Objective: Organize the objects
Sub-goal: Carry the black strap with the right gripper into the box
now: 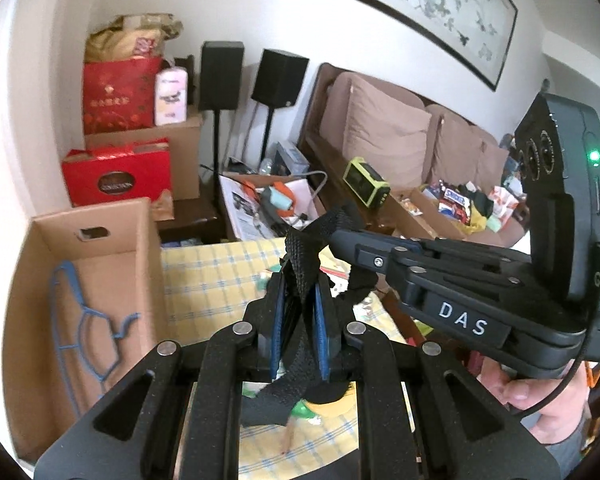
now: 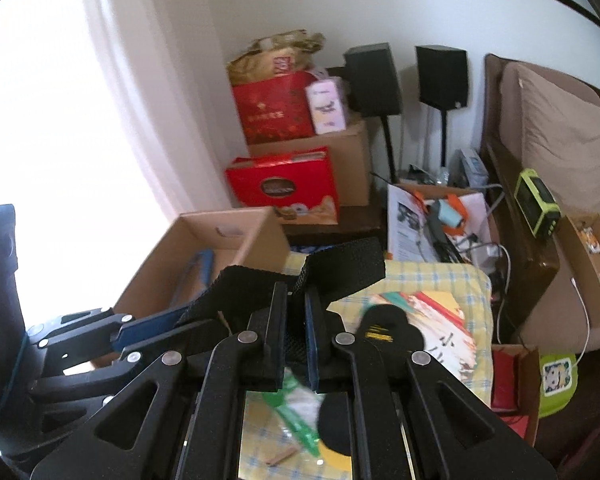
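Note:
A black woven strap hangs lifted above the table with the yellow checked cloth. My left gripper is shut on the strap, which runs between its blue pads. My right gripper comes in from the right, level with it, and pinches the same strap higher up. In the right wrist view the strap folds over my right gripper, which is shut on it. My left gripper clamps the strap's other end at the left. A black rounded pad with a yellow label dangles from the strap.
An open cardboard box with a blue hanger stands left of the table. Green packets and papers lie on the cloth. Red gift boxes, two black speakers, a cluttered carton and a sofa fill the back.

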